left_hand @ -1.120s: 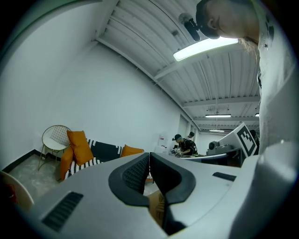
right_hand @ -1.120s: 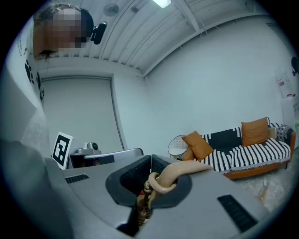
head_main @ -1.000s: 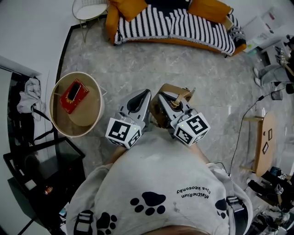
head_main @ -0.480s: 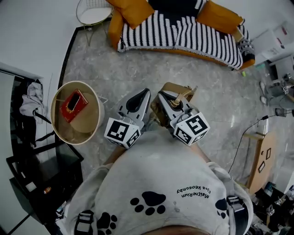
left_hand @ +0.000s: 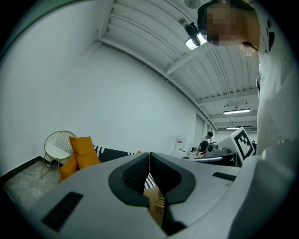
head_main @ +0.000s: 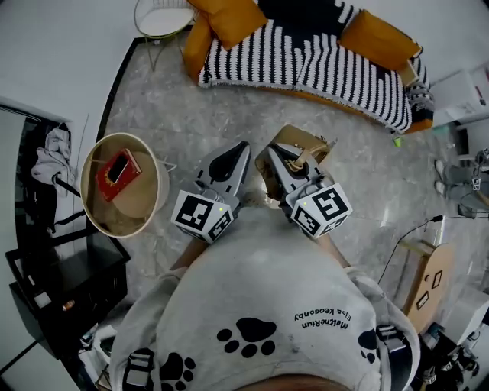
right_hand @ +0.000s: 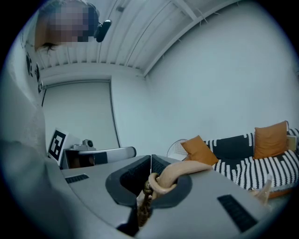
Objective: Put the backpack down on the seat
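A tan backpack hangs at chest height in front of me. My right gripper is shut on its beige carry loop, and a brown cord dangles below the jaws. Just left of the bag, my left gripper has its jaws together; in the left gripper view a tan piece shows low in the gap, and I cannot tell whether it is pinched. The seat, a black-and-white striped sofa with orange cushions, lies ahead across the stone floor, also visible as the sofa in the right gripper view.
A round wooden table with a red box stands at my left. A wire chair sits beside the sofa's left end. Black shelving is at lower left, a wooden side table and floor cables at right.
The sofa and floor have slid down in the head view as I moved toward them. Both grippers keep their pose, and the backpack still hangs from the right one.
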Demonstrator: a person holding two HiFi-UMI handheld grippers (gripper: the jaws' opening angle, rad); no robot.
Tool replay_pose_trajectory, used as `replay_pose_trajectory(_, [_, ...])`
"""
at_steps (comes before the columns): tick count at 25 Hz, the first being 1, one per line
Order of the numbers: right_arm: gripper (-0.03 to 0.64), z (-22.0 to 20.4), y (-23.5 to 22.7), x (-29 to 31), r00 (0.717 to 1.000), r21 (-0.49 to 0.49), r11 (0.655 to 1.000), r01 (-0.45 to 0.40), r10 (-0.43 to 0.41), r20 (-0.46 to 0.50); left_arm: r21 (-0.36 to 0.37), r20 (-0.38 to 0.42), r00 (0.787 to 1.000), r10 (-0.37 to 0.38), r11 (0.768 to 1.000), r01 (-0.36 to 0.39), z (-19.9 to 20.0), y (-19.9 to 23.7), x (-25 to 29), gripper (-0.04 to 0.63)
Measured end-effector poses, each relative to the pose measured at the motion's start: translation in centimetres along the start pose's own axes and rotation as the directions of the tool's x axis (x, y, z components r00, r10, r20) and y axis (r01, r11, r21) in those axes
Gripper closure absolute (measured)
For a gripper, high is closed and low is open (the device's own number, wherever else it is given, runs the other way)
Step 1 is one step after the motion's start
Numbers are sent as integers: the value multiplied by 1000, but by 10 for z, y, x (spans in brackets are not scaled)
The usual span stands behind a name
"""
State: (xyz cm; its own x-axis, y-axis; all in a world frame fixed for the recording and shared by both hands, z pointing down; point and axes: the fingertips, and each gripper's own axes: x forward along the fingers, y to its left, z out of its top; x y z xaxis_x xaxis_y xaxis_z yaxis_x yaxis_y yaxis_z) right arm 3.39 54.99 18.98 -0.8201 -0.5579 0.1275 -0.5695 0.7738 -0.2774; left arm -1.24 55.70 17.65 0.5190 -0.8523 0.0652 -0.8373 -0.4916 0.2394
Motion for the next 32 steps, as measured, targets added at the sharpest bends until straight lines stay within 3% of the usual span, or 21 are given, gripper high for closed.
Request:
replay_pose_trajectory(7, [584, -9, -14, 0, 999, 43, 999, 32, -32, -4, -14, -25, 1000, -16, 1000, 16, -7, 7, 17, 575])
replay_pose_trajectory(20, [584, -3, -79, 8, 988, 58, 987, 153, -153, -2, -44, -46, 981, -186, 982, 184, -11, 9, 107, 575])
replay_pose_trajectory(32, [584, 30, -157, 98, 972, 91, 968, 232, -234, 9, -52, -61, 969, -240, 970, 237, 16, 99, 194, 575])
